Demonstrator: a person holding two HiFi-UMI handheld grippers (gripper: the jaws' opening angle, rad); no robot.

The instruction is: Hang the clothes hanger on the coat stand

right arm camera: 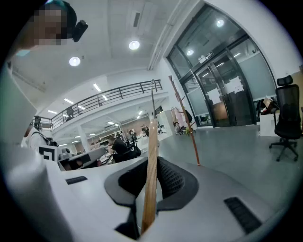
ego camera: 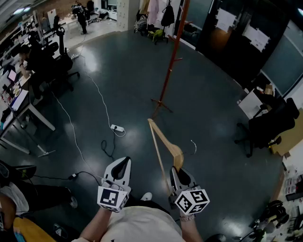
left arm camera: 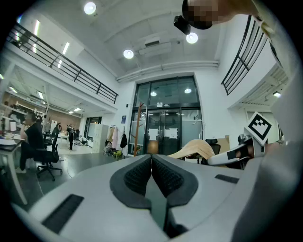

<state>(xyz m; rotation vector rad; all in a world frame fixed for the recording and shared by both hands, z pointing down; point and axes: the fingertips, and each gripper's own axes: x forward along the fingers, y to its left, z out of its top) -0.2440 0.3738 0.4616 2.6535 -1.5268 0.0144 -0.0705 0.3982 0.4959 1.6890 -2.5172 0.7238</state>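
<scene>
A wooden clothes hanger with a metal hook sticks out forward from my right gripper, which is shut on its lower end. In the right gripper view the hanger runs up between the ribbed pads as a thin wooden edge. The red-brown coat stand rises from its splayed feet on the dark floor ahead of the hanger, and shows as a thin leaning pole in the right gripper view. My left gripper is shut and holds nothing; its pads meet.
A white power strip with cables lies on the floor left of the stand. Desks, chairs and seated people line the left side. A black office chair stands at the right. Clothes hang on a rack at the back.
</scene>
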